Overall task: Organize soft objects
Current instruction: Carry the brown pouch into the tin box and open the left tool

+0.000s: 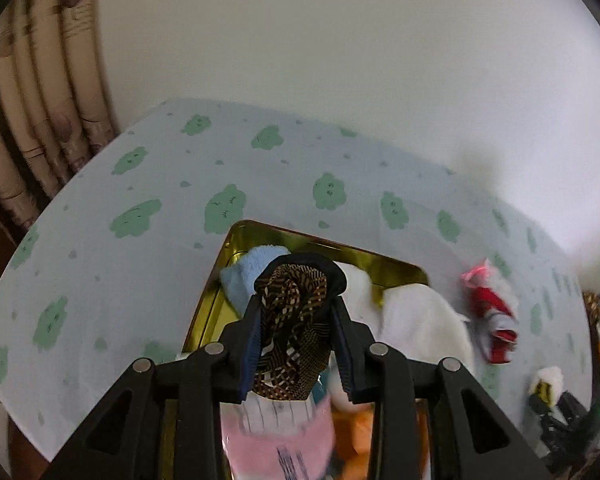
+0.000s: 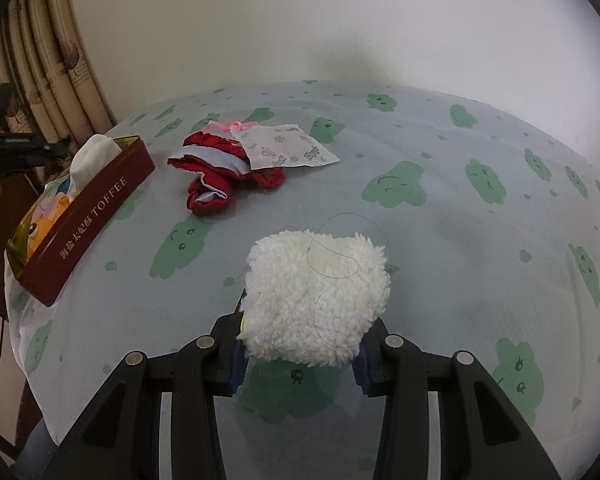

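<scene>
Both grippers loaded: a patterned sock over the tin on the left, a fleece piece above the cloth on the right.

The left gripper [image 1: 296,320], pitched steeply down, pinches a brown patterned sock [image 1: 294,320] above the gold-lined toffee tin [image 1: 220,280], which already holds a blue cloth [image 1: 244,276], white cloth [image 1: 416,316] and pink item [image 1: 276,436]. Released off-centre, the sock could catch on the rim or spill out, since the tin looks crowded. The red garment [image 2: 220,172] and printed sachet [image 2: 288,148] lie loose on the tablecloth [image 2: 480,240]. The right gripper [image 2: 300,344], also angled down, clamps a white fleece piece [image 2: 316,300] near its lower edge; a thin thread on it may snag.
</scene>
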The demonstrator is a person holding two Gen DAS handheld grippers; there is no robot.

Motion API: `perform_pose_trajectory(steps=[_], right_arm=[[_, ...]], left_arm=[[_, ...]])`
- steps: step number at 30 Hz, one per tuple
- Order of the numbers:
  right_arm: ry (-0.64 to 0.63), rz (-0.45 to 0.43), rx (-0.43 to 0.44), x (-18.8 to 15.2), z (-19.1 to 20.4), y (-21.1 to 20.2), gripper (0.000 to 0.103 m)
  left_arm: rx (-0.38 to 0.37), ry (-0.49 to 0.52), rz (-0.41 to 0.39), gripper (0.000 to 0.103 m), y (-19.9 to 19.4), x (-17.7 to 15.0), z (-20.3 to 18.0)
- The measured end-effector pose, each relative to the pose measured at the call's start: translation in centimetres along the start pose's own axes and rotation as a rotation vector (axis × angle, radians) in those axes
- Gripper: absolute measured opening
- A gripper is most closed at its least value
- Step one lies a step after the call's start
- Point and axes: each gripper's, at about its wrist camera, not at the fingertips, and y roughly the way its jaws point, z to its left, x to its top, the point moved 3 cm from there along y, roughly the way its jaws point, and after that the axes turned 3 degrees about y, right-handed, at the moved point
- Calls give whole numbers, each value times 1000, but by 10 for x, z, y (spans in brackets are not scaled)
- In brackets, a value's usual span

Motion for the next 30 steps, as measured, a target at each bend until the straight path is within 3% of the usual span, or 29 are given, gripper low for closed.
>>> perform_pose_trajectory(steps=[7,12,17,20,25,30], right_arm=[[-15,12,0,-1,3,3,39],[-9,16,7,0,1,3,39],[-15,18,3,0,3,4,39],[-14,23,5,-1,3,4,39],[-16,33,16,0,3,4,39],[5,61,68,6,14,2,39]], left_arm=[[66,55,42,44,28,6,6],[43,54,71,50,31,8,9],[19,9,-24,52,-7,3,5],[19,-3,-104,64,-36,-4,2],[21,-78,-194,64,-88,-44,5],[25,-215,-158,64,-111,-122,17]])
